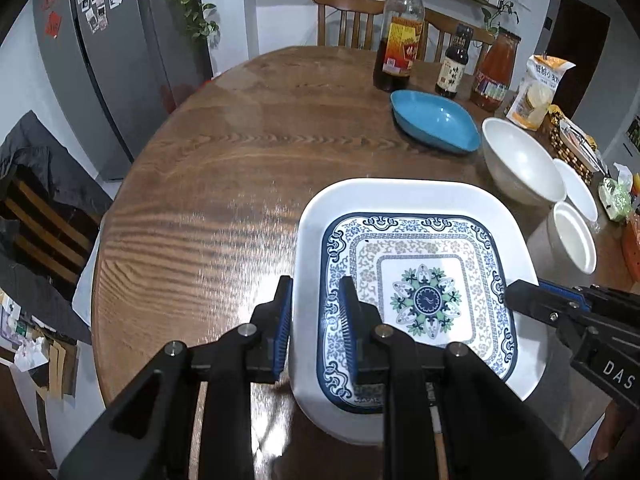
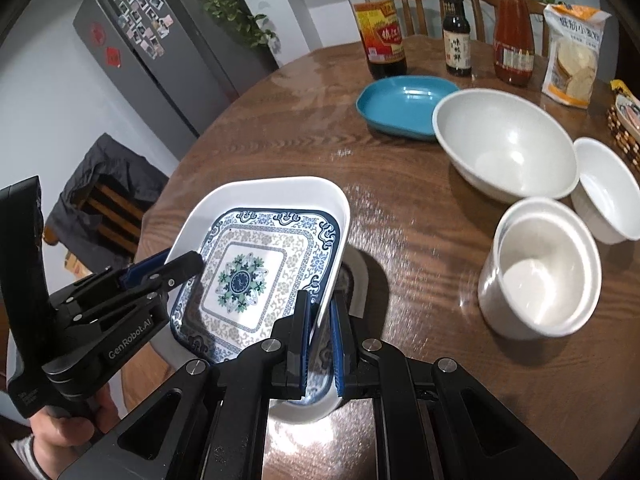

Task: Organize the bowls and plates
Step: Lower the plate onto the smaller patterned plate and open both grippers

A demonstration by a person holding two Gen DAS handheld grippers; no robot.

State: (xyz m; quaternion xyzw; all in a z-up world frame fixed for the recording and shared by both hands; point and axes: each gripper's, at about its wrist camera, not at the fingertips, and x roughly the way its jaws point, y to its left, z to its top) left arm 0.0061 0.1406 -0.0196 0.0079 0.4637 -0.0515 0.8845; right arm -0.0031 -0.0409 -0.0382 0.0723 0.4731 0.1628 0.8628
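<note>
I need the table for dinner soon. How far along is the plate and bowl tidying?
Done: the patterned plate already sits nested in the white square plate.
In hand: both grippers, left and right, clamp that pair's rims, holding it tilted above the table.
Left: the blue dish and three white bowls stand separately, unstacked.

Left gripper [image 1: 316,300] clamps patterned square plate [image 1: 420,280] rim at 6 o'clock; right gripper [image 1: 516,296] grips rim at 3. Blue dish [image 1: 434,122], white bowl [image 1: 520,160] toward 1.
</note>
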